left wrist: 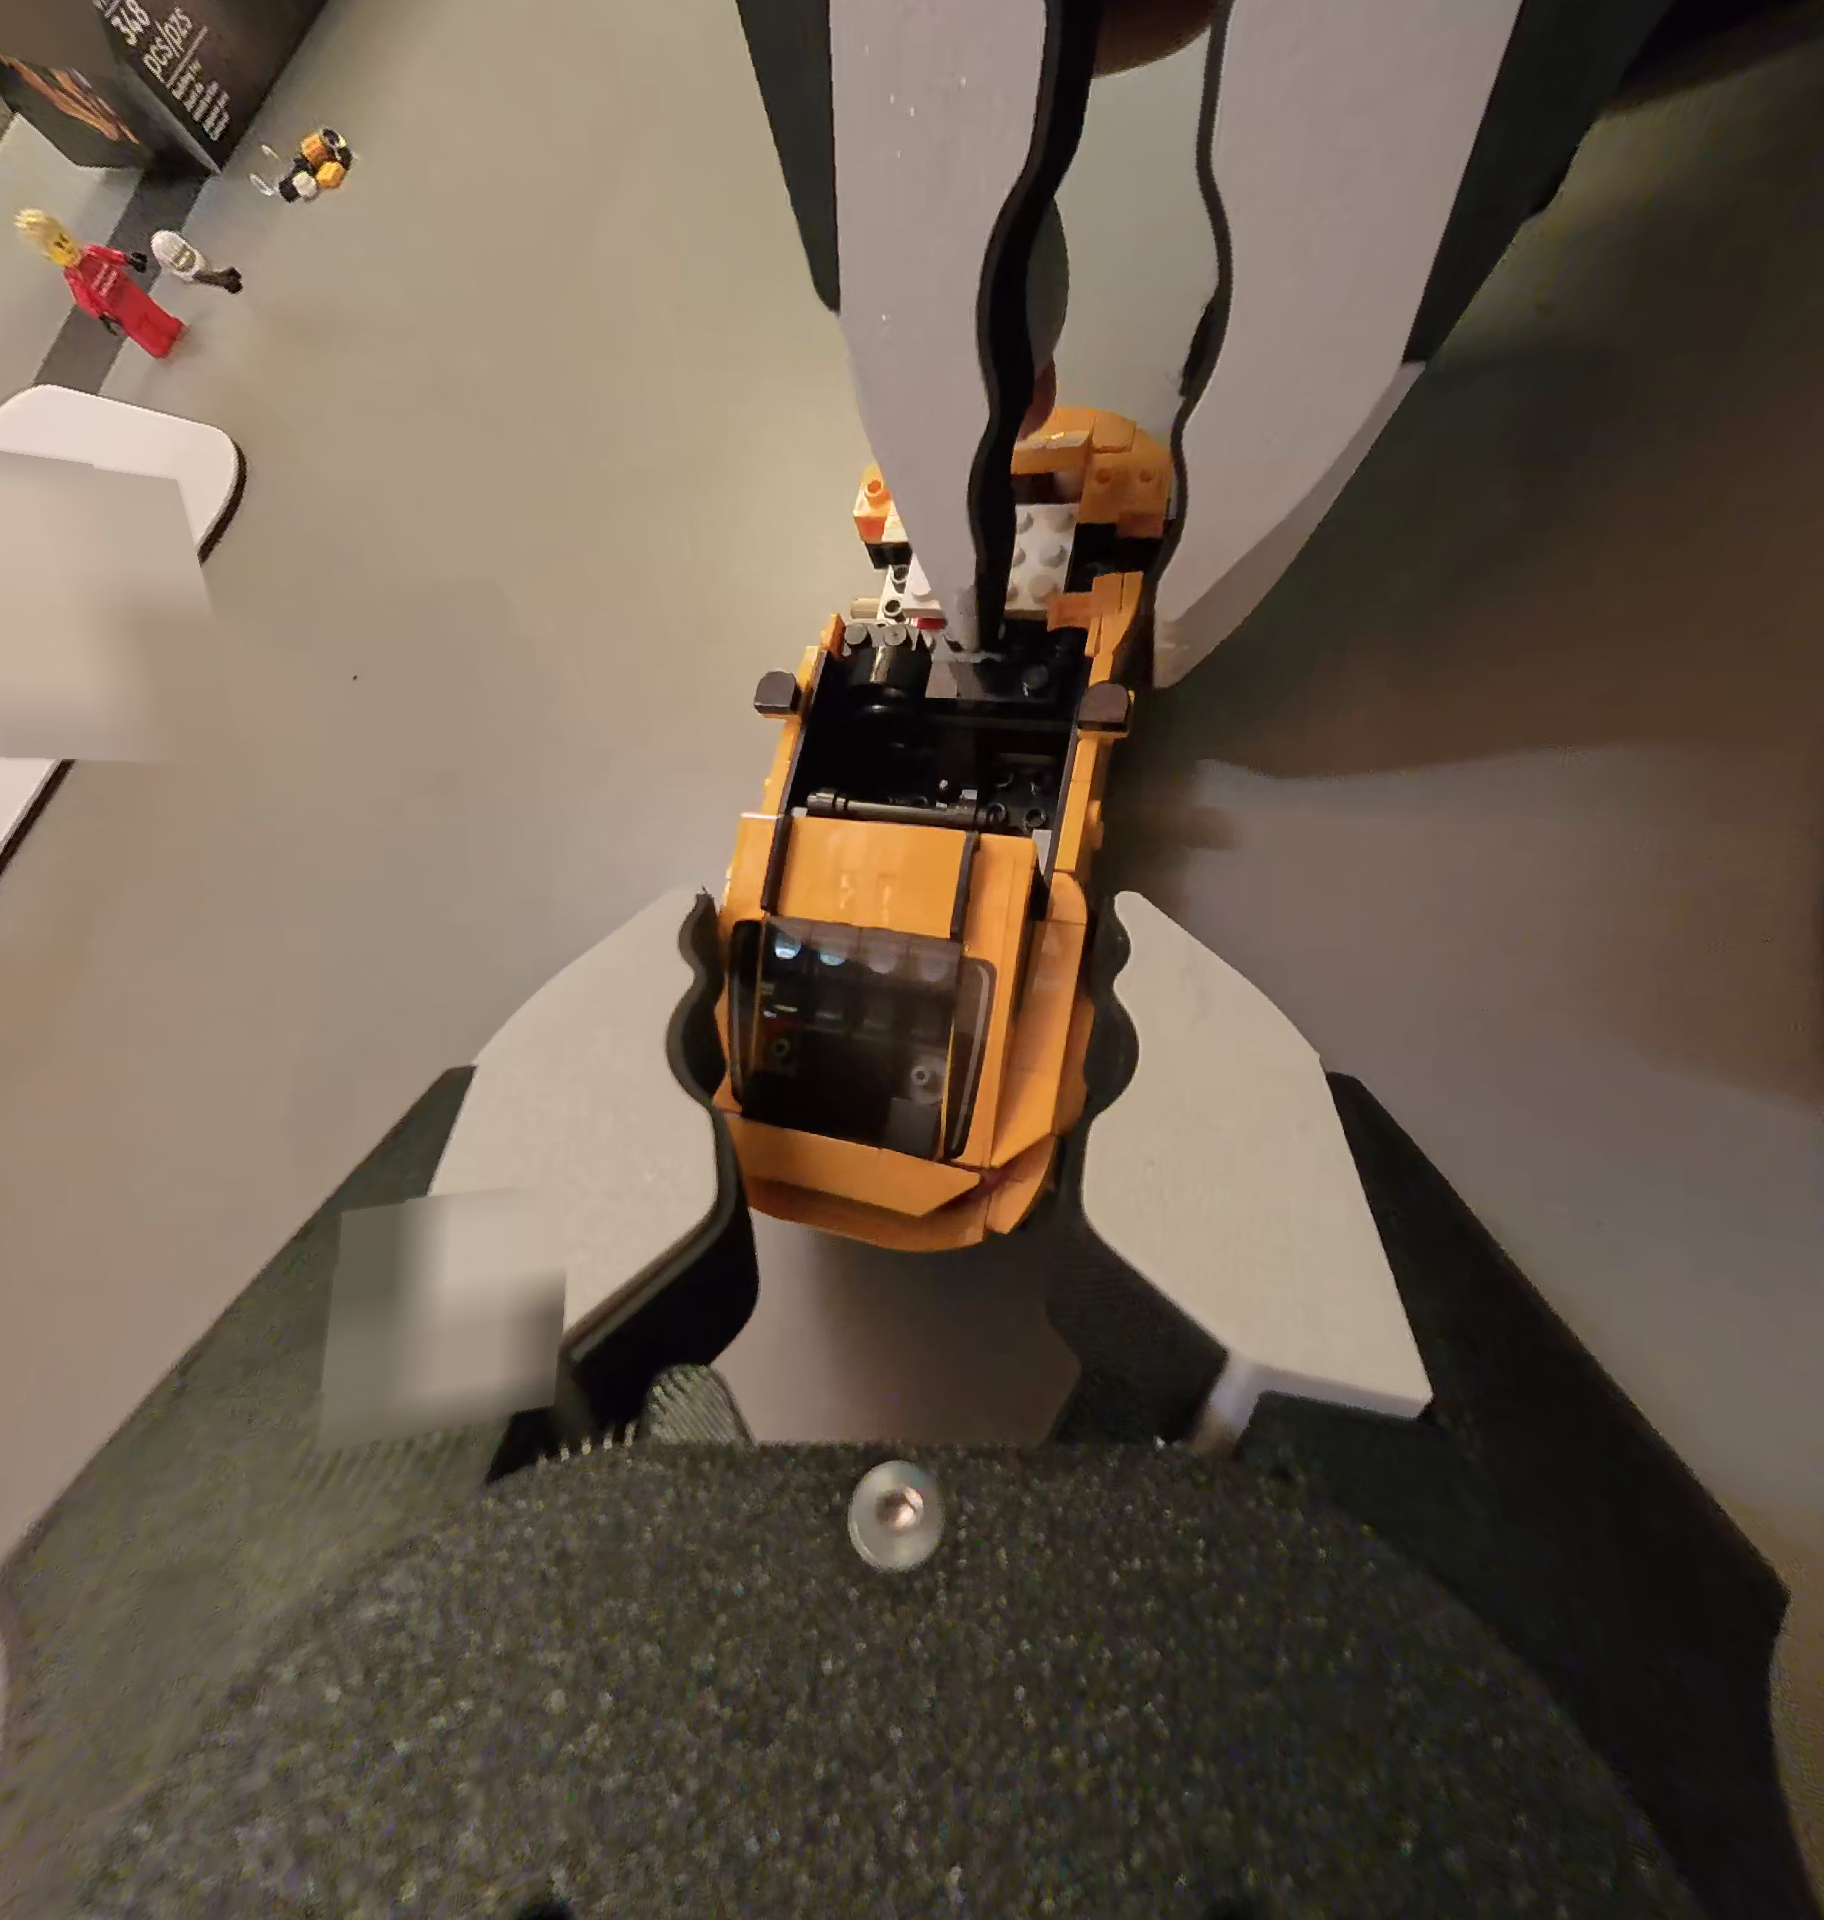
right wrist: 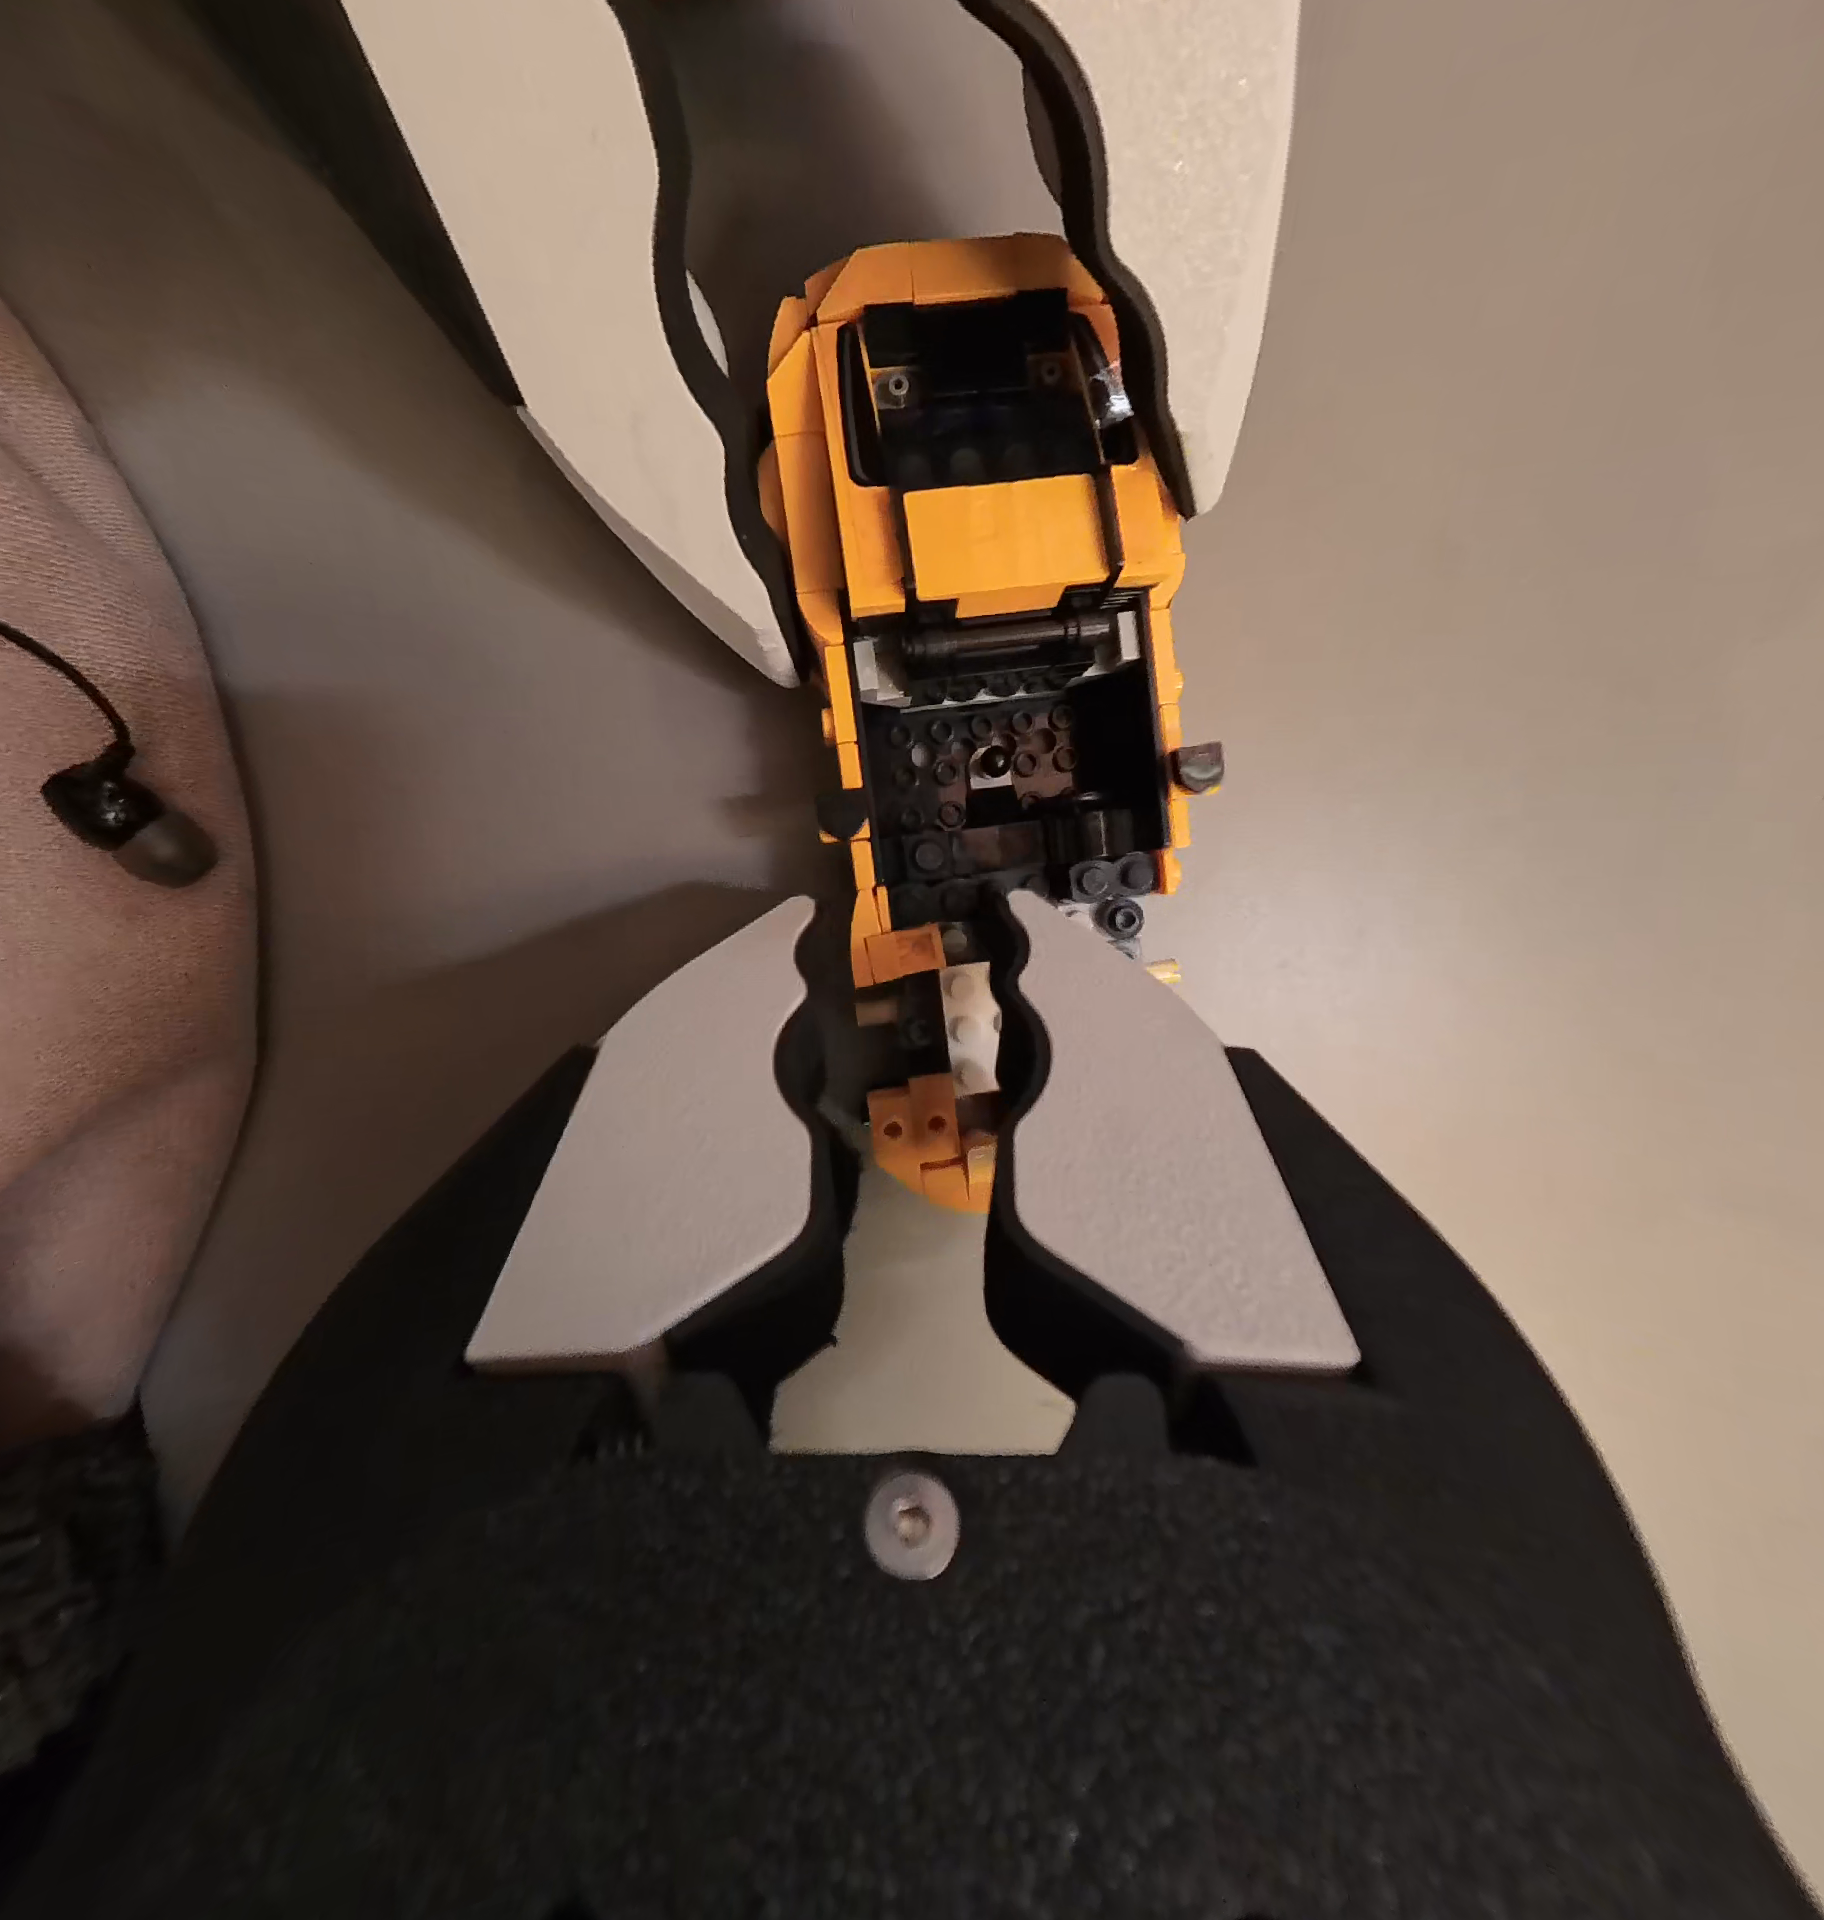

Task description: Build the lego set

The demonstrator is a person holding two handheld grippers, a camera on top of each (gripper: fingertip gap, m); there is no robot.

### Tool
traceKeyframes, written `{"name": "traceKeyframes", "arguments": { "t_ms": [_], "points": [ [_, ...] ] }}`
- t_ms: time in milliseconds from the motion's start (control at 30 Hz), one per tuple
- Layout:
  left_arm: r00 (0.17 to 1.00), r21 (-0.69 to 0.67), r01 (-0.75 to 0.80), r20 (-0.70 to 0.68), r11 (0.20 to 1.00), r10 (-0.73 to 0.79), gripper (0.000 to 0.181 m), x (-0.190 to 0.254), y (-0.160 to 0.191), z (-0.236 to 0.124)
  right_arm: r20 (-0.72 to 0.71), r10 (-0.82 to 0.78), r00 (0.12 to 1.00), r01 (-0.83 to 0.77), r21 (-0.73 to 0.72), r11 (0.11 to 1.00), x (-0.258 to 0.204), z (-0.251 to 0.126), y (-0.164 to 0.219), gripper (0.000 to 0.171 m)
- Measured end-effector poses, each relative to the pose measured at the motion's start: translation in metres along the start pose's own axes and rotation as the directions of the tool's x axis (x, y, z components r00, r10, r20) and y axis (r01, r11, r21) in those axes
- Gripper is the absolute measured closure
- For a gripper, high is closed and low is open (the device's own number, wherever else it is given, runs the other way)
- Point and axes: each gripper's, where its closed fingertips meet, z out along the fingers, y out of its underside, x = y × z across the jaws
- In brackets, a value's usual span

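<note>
An orange Lego car (left wrist: 918, 935) with a black open cabin and a tinted window panel sits between both grippers over the grey table (left wrist: 472, 623). My left gripper (left wrist: 908, 914) is shut on the car's windowed end, one pad on each side. My right gripper (left wrist: 1074, 644) comes in from the far end. One of its fingers reaches into the cabin edge and the other lies along the car's outer side. In the right wrist view the right gripper (right wrist: 908, 935) is shut on the unfinished end of the car (right wrist: 991, 540), over white and orange bricks. The left gripper (right wrist: 981, 561) holds the far end.
At the table's far left stand a red minifigure (left wrist: 108, 286), a small white and black piece (left wrist: 191, 260), a small orange and black part cluster (left wrist: 316, 166) and a black box (left wrist: 129, 73). A white sheet (left wrist: 108, 457) lies nearby. A person's sleeve with an earphone (right wrist: 118, 821) is at left. The left gripper's tips are roughly 6 centimeters from the right gripper's. Left tips and right tips are each some 40 centimeters from the red minifigure (left wrist: 108, 286).
</note>
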Motion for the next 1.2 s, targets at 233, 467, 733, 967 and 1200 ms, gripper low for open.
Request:
{"name": "traceKeyframes", "arguments": {
  "t_ms": [233, 467, 733, 967, 1200],
  "points": [
    [1.0, 0.0, -0.003, 0.005, 1.0, 0.003, 0.113, 0.0007, -0.0004, -0.0001, 0.027, -0.027, 0.999, 0.026, 0.016, 1.0, 0.002, -0.0029, -0.0003, 0.142],
    [0.996, -0.043, 0.046, 0.074, 0.998, -0.043, 0.113, 0.0028, 0.0006, -0.0019, 0.031, -0.017, 0.999, 0.018, -0.005, 1.0, 0.0014, -0.0012, -0.0015, 0.149],
    [0.989, -0.057, 0.08, 0.13, 0.995, -0.072, 0.113, 0.0049, 0.0012, -0.0038, -0.066, 0.07, 0.995, -0.069, 0.014, 0.997, 0.0025, -0.0005, -0.0022, 0.15],
    [0.989, -0.047, 0.085, 0.123, 0.995, -0.079, 0.113, 0.0053, 0.0008, -0.0041, -0.079, 0.061, 0.995, -0.058, 0.045, 0.997, 0.0019, -0.0001, -0.0035, 0.15],
    [0.99, -0.034, 0.085, 0.114, 0.996, -0.081, 0.113, 0.0052, 0.0001, -0.0037, -0.003, -0.036, 0.999, 0.036, 0.031, 0.999, 0.0016, -0.0026, -0.0045, 0.145]
  ]
}}
